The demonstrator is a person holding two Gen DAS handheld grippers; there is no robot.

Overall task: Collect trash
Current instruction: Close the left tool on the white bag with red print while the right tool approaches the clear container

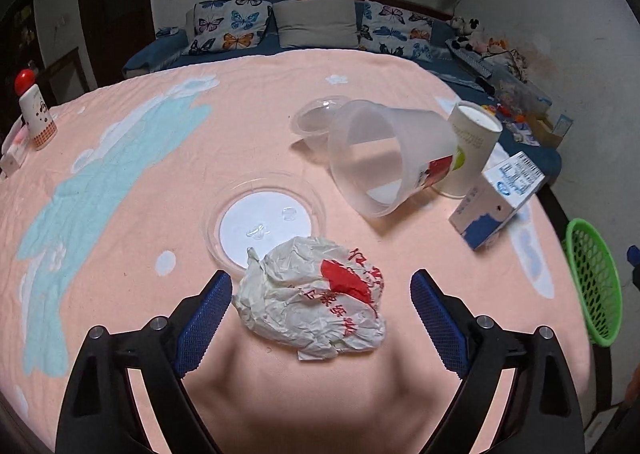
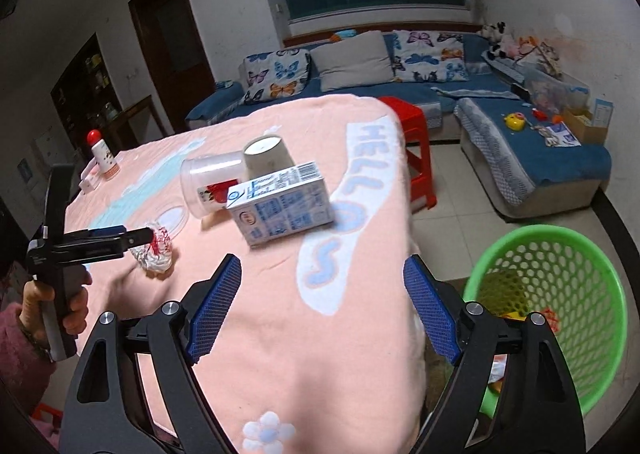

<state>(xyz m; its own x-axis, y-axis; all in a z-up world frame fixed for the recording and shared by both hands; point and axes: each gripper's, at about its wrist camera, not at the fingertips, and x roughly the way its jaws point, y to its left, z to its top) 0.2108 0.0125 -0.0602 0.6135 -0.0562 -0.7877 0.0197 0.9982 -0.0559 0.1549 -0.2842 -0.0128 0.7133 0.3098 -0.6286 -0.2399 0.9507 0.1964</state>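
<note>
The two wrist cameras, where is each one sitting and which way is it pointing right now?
Left wrist: on the left gripper, low over the table, facing the sofa; open fingers flank the crumpled wrapper.
Right wrist: on the right gripper, higher near the table edge; open fingers, plus the person's left hand at left.
Shared: wrapper, milk carton, clear cup, green basket.

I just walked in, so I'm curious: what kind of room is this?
Most likely a home living room: a blue sofa with butterfly cushions, soft toys in the corner, and a table under a pink cloth.
</note>
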